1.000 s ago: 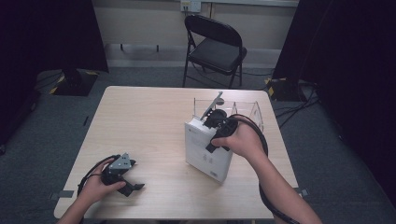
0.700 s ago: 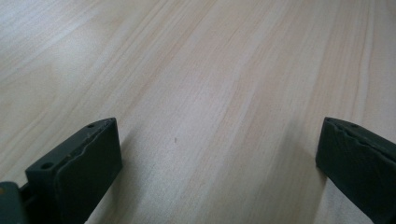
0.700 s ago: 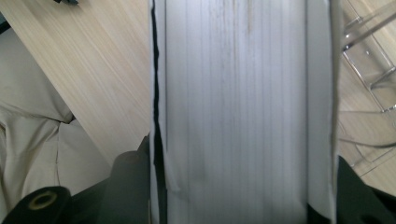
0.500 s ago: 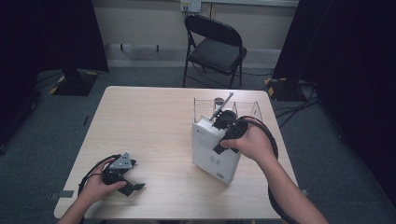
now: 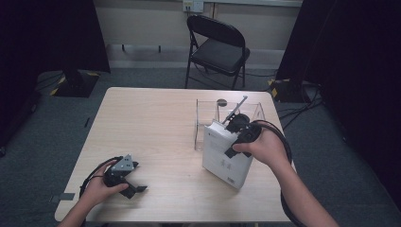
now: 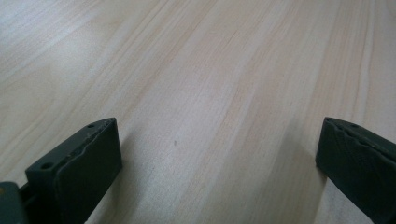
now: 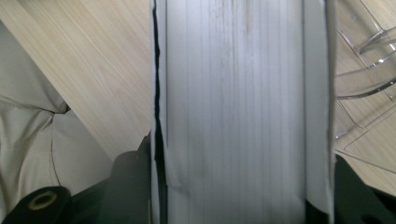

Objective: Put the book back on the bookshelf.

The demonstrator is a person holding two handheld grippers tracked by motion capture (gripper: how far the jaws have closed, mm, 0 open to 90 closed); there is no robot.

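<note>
A thick white book [image 5: 226, 153] stands tilted on the wooden table [image 5: 156, 123], right of centre. My right gripper [image 5: 236, 132] is shut on its upper end; in the right gripper view the page edges [image 7: 238, 107] run up between the two black jaws. The book's far top corner leans beside a clear plastic bin [image 5: 208, 113]. My left gripper [image 5: 130, 182] rests near the table's front left edge, held in a hand. In the left gripper view its jaws stand wide apart over bare wood [image 6: 210, 93], open with nothing between them.
A black folding chair [image 5: 215, 47] stands beyond the table's far edge. Cables lie on the carpet at the right. A clear wall of the plastic bin [image 7: 364, 79] shows beside the book in the right gripper view. Bare wood spans the table's left and middle.
My right gripper has carried the white book to the right and a little toward the plastic bin. The left gripper has stayed where it was.
</note>
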